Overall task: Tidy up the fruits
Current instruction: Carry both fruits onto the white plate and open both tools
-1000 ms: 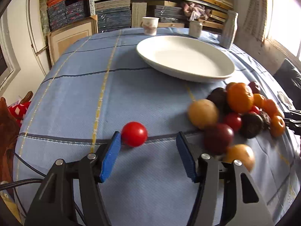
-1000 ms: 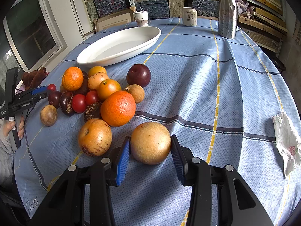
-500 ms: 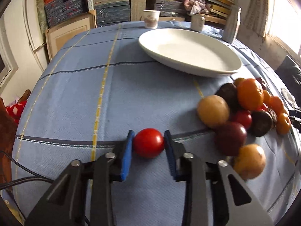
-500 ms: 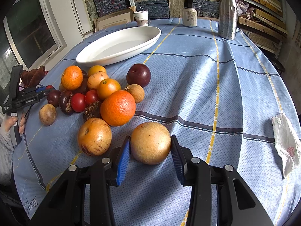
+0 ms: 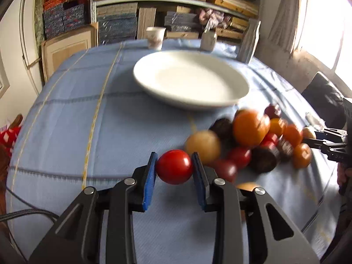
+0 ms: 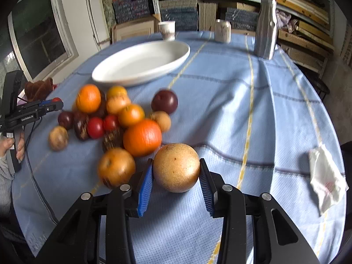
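My left gripper (image 5: 174, 167) is shut on a small red tomato (image 5: 174, 166) and holds it above the blue tablecloth, left of the fruit pile (image 5: 250, 140). My right gripper (image 6: 176, 172) is shut on a large golden-brown round fruit (image 6: 176, 167), lifted a little off the cloth. The pile of oranges, plums and tomatoes (image 6: 114, 116) lies left of it. The empty white oval plate (image 5: 191, 81) stands beyond the pile; it also shows in the right wrist view (image 6: 140, 62).
A paper cup (image 6: 167, 30), a can (image 6: 222, 30) and a metal bottle (image 6: 265, 28) stand at the table's far edge. A crumpled white tissue (image 6: 327, 178) lies at the right. Shelves of stacked goods fill the back wall.
My left gripper closed on the red tomato and lifted it toward the pile. My right gripper lifted the golden fruit it was gripping and moved forward.
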Demonstrator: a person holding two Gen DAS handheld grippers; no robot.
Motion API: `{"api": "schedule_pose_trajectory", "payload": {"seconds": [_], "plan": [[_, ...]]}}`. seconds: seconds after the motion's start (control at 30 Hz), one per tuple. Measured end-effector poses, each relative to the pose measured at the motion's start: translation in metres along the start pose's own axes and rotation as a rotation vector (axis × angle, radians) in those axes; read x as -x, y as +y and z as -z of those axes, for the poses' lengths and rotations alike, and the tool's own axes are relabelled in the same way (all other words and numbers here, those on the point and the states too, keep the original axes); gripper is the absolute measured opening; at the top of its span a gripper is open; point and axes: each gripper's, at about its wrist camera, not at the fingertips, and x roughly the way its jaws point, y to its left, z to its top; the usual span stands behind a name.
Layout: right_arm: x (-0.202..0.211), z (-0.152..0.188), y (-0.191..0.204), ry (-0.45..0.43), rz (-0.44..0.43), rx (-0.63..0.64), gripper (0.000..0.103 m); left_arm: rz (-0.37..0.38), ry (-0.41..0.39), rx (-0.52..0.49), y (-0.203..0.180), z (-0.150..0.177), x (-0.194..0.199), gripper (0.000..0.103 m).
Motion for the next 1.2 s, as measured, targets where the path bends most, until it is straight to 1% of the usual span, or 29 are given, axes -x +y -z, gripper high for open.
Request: {"api": "schedule_pose_trajectory", "payload": {"seconds": [0.1,0.17,0.23,0.3,0.37,0.43,0.47,0.53,0.67,0.7,0.73,0.77,0.8,0.83,0.87,0.9,0.93,0.97,1.07,1.1,1.17,1.2], "plan": [[0.017,-0.032,0.003,-0.075,0.007,0.017,0.041,0.005,-0.049,-0.015,-0.010,-0.031,0.007,0.031],[0.021,-0.061,0.011,-0.122,0.010,0.039,0.041,0.012,-0.080,-0.024,-0.017,-0.056,0.006,0.031],[0.014,-0.085,0.019,-0.139,-0.008,0.042,0.041,0.019,-0.084,-0.029,-0.024,-0.079,-0.005,0.031],[-0.010,-0.113,0.030,-0.148,-0.033,0.037,0.041,0.021,-0.068,-0.017,-0.028,-0.097,-0.027,0.031],[-0.035,-0.131,0.039,-0.134,-0.037,0.042,0.041,0.016,-0.052,-0.006,-0.028,-0.106,-0.046,0.031],[-0.063,-0.143,0.046,-0.099,-0.049,0.038,0.041,0.000,-0.027,0.000,-0.028,-0.113,-0.070,0.031],[-0.077,-0.147,0.048,-0.079,-0.054,0.036,0.041,0.009,-0.015,0.005,-0.028,-0.114,-0.078,0.031],[-0.102,-0.153,0.053,-0.030,-0.059,0.049,0.041,0.026,0.005,0.017,-0.028,-0.114,-0.093,0.031],[-0.127,-0.154,0.071,0.030,-0.052,0.102,0.041,0.024,0.031,0.003,-0.027,-0.111,-0.113,0.031],[-0.131,-0.153,0.074,0.045,-0.056,0.112,0.042,0.025,0.036,0.001,-0.026,-0.111,-0.116,0.033],[-0.134,-0.154,0.076,0.064,-0.060,0.125,0.042,0.029,0.042,0.001,-0.025,-0.110,-0.118,0.044],[-0.134,-0.152,0.079,0.067,-0.057,0.137,0.042,0.029,0.043,0.002,-0.024,-0.110,-0.119,0.050],[-0.134,-0.153,0.082,0.066,-0.052,0.149,0.043,0.018,0.041,0.003,-0.022,-0.109,-0.119,0.054],[-0.133,-0.153,0.082,0.063,-0.049,0.153,0.048,0.019,0.044,0.005,-0.020,-0.109,-0.119,0.055],[-0.131,-0.155,0.083,0.057,-0.049,0.153,0.050,0.029,0.045,0.012,-0.018,-0.109,-0.118,0.057],[-0.129,-0.154,0.083,0.048,-0.050,0.151,0.051,0.031,0.042,0.019,-0.018,-0.108,-0.116,0.060],[-0.126,-0.154,0.081,0.040,-0.054,0.146,0.051,0.028,0.037,0.022,-0.017,-0.108,-0.115,0.065],[-0.124,-0.154,0.079,0.041,-0.060,0.150,0.051,0.018,0.028,0.024,-0.017,-0.109,-0.112,0.066],[-0.109,-0.152,0.071,0.000,-0.072,0.119,0.052,0.015,-0.002,0.035,-0.014,-0.108,-0.098,0.068],[-0.102,-0.151,0.069,-0.014,-0.078,0.108,0.052,0.016,-0.021,0.047,-0.013,-0.108,-0.090,0.072],[-0.081,-0.149,0.062,-0.066,-0.092,0.078,0.060,0.009,-0.055,0.061,-0.009,-0.106,-0.075,0.079],[-0.070,-0.146,0.058,-0.096,-0.093,0.062,0.065,0.002,-0.079,0.070,-0.008,-0.103,-0.064,0.085]]}}
